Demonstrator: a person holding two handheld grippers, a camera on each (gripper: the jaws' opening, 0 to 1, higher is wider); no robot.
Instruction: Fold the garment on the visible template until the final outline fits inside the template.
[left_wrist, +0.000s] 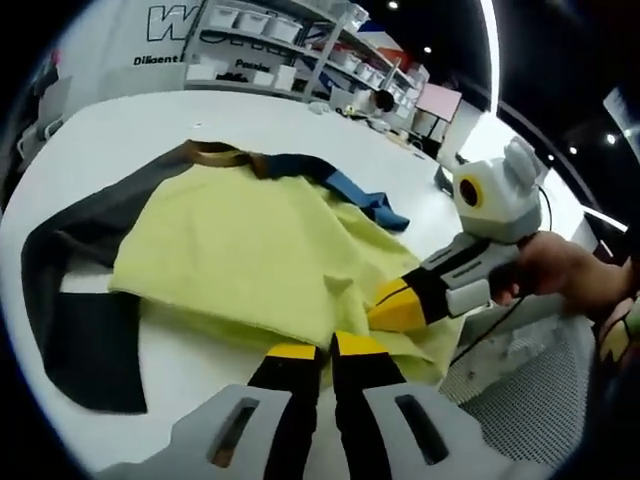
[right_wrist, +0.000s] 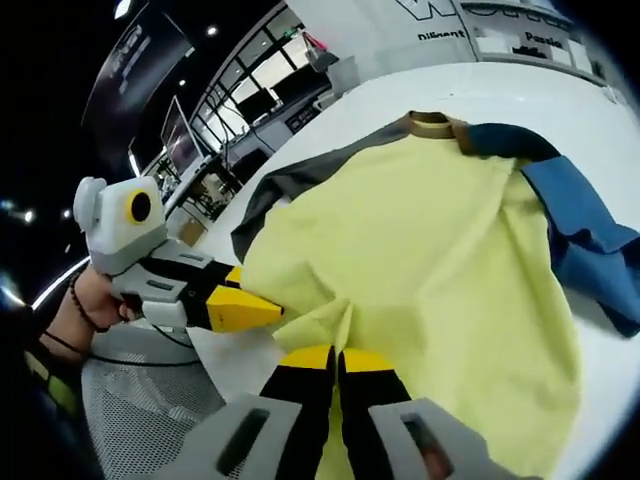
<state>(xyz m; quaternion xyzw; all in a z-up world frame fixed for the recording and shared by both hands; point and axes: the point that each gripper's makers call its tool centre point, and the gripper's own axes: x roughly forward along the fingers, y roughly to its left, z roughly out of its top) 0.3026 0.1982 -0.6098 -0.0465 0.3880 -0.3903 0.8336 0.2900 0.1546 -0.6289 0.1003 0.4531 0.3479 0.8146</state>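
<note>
Left gripper (left_wrist: 327, 350) and right gripper (right_wrist: 335, 357) fingers closed, pinching the near hem of the garment (left_wrist: 240, 255); collar lies straight ahead, far side of bench (left_wrist: 120, 125).

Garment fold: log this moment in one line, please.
garment: yellow body flat on white table | left gripper: shut on hem | right gripper: shut on hem | template: cannot tell

The plain pale-yellow cloth garment (left_wrist: 240, 255) has a dark grey sleeve (left_wrist: 75, 300), a blue sleeve (right_wrist: 585, 235) and a brown collar (right_wrist: 432, 124); the white tabletop (left_wrist: 120, 125) lies beneath; both grippers, left gripper (left_wrist: 325, 350) and right gripper (right_wrist: 335, 358), are grey-bodied with black jaws tipped yellow.
</note>
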